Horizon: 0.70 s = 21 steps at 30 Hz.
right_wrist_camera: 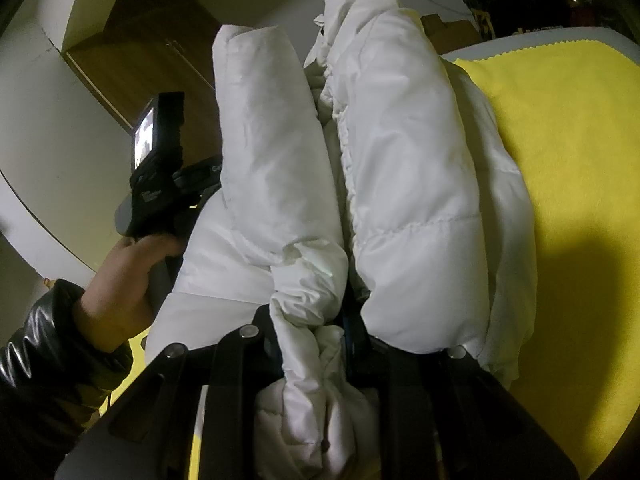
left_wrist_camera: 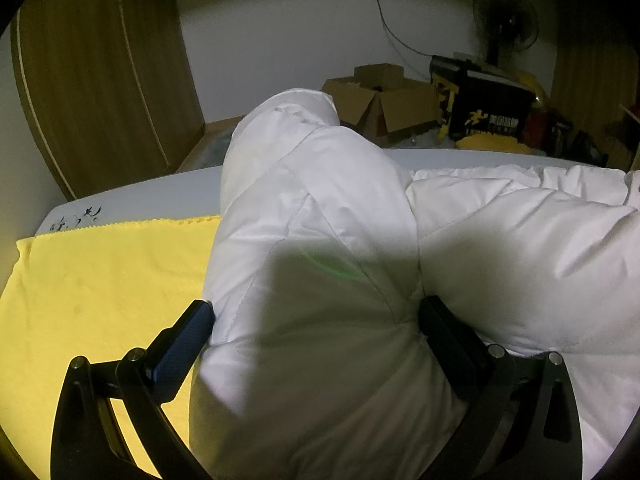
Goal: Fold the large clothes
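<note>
A white puffer jacket [left_wrist_camera: 320,200] lies bunched on a yellow cloth [left_wrist_camera: 100,280] spread over a white table [left_wrist_camera: 140,192]. My left gripper [left_wrist_camera: 318,316] holds a thick padded fold of it: both pads dig into the sides and the fabric bulges between them. In the right wrist view the jacket [right_wrist_camera: 400,160] rises in two puffy rolls above the yellow cloth [right_wrist_camera: 560,140]. My right gripper [right_wrist_camera: 312,324] is shut on a narrow twisted bunch of the jacket. The left gripper's body [right_wrist_camera: 160,168] shows at the left, held by a hand [right_wrist_camera: 120,276].
A brown wardrobe [left_wrist_camera: 100,80] stands at the back left. Beyond the table's far edge are cardboard boxes [left_wrist_camera: 384,100], a black and yellow box [left_wrist_camera: 488,108] and a fan [left_wrist_camera: 504,16]. A black shiny sleeve [right_wrist_camera: 48,352] fills the lower left of the right wrist view.
</note>
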Available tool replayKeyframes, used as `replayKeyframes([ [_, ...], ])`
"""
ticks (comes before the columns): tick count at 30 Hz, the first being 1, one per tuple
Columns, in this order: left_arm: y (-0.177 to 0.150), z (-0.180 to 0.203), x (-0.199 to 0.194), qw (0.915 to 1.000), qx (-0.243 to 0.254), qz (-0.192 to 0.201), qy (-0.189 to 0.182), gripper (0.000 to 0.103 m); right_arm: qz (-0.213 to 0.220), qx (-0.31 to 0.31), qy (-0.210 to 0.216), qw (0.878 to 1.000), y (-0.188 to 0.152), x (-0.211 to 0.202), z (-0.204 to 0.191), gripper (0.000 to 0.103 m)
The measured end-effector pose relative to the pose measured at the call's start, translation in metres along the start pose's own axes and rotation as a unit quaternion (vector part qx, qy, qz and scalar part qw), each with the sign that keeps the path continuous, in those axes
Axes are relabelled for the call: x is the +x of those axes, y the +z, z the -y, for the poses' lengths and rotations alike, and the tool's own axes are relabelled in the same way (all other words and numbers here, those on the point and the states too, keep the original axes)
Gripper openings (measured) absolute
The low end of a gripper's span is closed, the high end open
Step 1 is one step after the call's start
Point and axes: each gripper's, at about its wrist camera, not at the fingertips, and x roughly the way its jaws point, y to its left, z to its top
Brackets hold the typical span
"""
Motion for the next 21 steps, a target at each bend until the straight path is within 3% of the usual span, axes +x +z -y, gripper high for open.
replayKeyframes([
  [3,0.007,0.000,-0.012,0.9999,0.008,0.005,0.006,0.103,0.017,-0.005,0.008,1.000,-0.003,-0.009,-0.003,0.023],
  [5,0.013,0.008,-0.034,0.9989,0.024,0.038,0.015,0.103,0.018,-0.015,-0.005,1.000,-0.002,-0.015,-0.009,0.027],
  [8,0.030,0.025,-0.069,0.9970,0.027,0.073,-0.005,0.103,0.026,0.023,0.023,0.999,0.002,-0.033,-0.008,0.053],
  [10,0.040,0.044,-0.082,0.9961,0.036,0.079,-0.018,0.103,0.058,0.048,0.036,0.997,0.002,-0.053,-0.006,0.076],
  [13,0.043,0.085,-0.084,0.9936,0.082,0.071,-0.033,0.103,0.125,0.043,0.007,0.991,0.005,-0.092,-0.009,0.077],
  [16,0.039,0.121,-0.067,0.9917,0.118,0.049,-0.017,0.103,0.218,0.016,-0.061,0.974,0.004,-0.134,-0.014,0.077],
  [19,0.033,0.128,-0.037,0.9946,0.102,0.014,-0.015,0.103,0.245,0.022,-0.072,0.967,0.003,-0.153,-0.011,0.078],
  [21,0.029,0.130,-0.024,0.9949,0.099,0.019,-0.008,0.103,0.244,0.035,-0.066,0.967,0.003,-0.157,-0.011,0.078],
])
